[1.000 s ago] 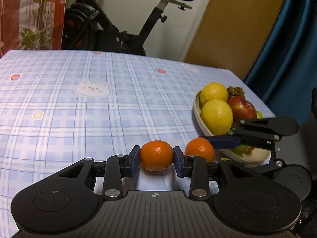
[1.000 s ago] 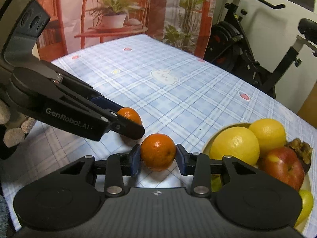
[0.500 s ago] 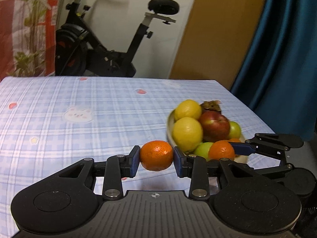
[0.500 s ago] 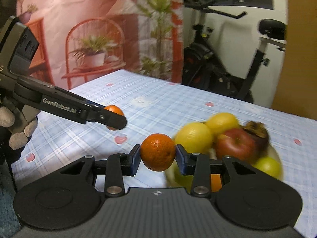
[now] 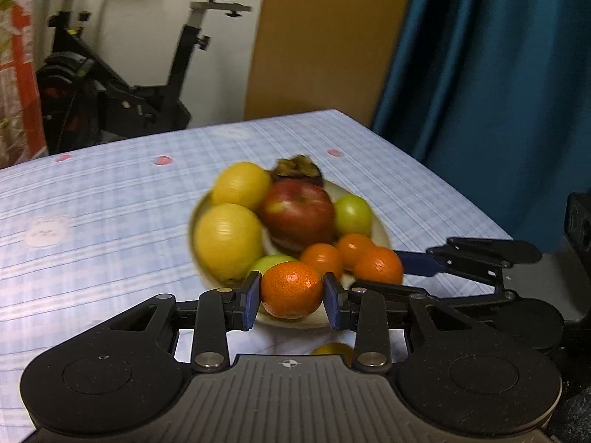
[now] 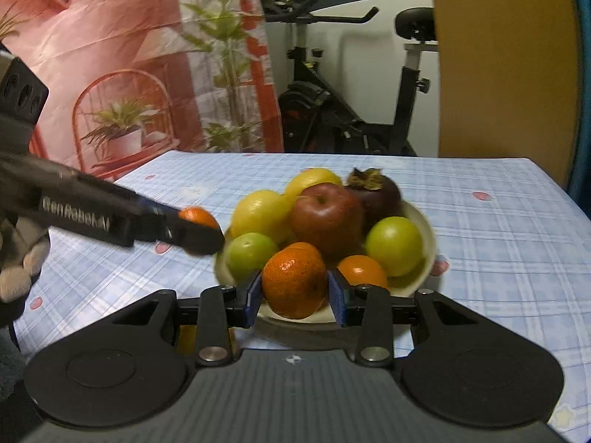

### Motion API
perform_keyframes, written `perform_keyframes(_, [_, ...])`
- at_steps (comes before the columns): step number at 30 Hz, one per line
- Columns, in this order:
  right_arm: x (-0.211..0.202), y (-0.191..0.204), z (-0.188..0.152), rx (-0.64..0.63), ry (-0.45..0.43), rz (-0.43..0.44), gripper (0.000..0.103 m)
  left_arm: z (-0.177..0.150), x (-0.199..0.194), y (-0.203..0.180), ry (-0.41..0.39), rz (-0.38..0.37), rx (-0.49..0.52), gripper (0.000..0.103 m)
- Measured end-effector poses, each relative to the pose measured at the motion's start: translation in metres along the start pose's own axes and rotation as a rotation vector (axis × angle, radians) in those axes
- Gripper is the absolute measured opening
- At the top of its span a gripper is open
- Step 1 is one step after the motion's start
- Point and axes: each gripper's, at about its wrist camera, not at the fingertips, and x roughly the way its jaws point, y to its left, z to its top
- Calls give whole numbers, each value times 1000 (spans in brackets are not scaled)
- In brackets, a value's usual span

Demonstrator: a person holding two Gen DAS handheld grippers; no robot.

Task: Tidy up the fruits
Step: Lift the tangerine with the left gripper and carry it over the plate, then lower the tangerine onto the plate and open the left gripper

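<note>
Now each tongs (image 5: 291, 301) (image 6: 295, 297) grips mandarin (image 5: 291, 289) (image 6: 293, 282) btwn pads, above bowl (image 6: 424, 221).

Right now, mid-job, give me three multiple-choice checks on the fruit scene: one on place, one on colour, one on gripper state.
1. Where does the red apple sit?
A. in the fruit bowl
B. on the bare tablecloth
C. in a gripper

2. What colour is the fruit in the left gripper?
A. green
B. orange
C. yellow

3. How is the right gripper?
A. open and empty
B. shut on a lemon
C. shut on a mandarin

Answers: 1 A, the apple lies among the lemons inside the bowl. 2 B, the pads clamp an orange mandarin. 3 C, both blue pads press against the mandarin's sides.
</note>
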Motion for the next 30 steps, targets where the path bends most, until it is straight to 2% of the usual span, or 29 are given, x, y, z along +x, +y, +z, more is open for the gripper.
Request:
perform_keyframes(5, [7,-7,-6,2,-3,-19,40,2,13,-16,27,-5,33,38])
perform_keyframes(13, [15,-18,-7,38,-22,-11,40,8,15,-21,27,12,57,38])
perform_keyframes(18, [13,-18,-7,36,-30,-41,42,16,20,-27,27,29,78,38])
perform_keyframes(23, [12,-20,-8,43,-27,-56,48,22,24,-25,16,47,71,38])
perform_keyframes(30, [12,-20,-7,46,-27,-55,49,30,32,-16,4,93,47,38])
